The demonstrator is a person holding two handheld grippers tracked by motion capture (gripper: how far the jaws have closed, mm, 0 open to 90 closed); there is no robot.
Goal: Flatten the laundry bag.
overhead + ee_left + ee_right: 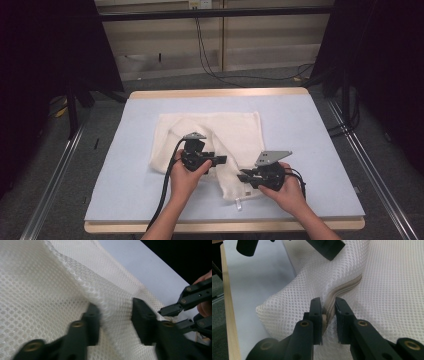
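From the high view, a white mesh bag (210, 142) lay limp and rumpled on the blue-covered bench (300, 125), looking light and floppy.

In the left gripper view, the left tool (113, 315) had its jaws around a raised fold of honeycomb netting, pads pressing its sides.

In the right gripper view, the right tool (328, 312) pinched the bag at its zipper (342, 290). That stitched seam seemed the firmest place to grip, since loose mesh would probably stretch and slip.
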